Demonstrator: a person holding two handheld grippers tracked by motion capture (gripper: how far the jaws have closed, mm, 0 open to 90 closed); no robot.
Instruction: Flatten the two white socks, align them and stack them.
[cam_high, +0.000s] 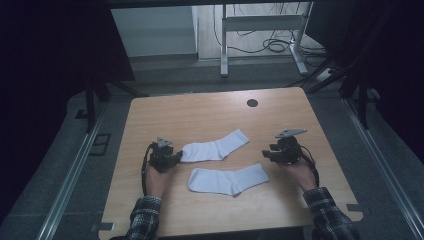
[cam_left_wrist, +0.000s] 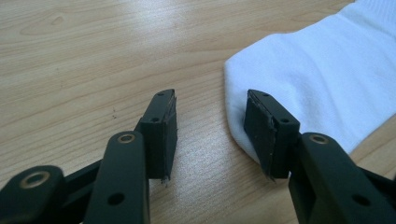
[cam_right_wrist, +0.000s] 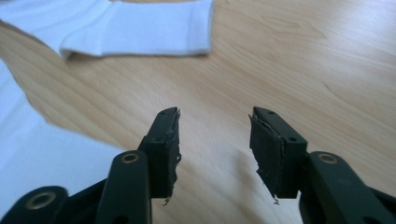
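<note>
Two white socks flat on the wooden table: far sock mid-table, near sock just below it. Left gripper at the far sock's toe, jaws spread, one pad over the toe edge, nothing pinched. Right gripper beside the near sock's cuff, jaws parted over bare wood.

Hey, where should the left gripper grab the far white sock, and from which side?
Probably at its toe end. The far sock lies flat with its rounded toe pointing at the left gripper, whose open jaws already straddle the toe's edge. Come in low from the table's left side and pinch the toe, lifting the thin fabric.
</note>
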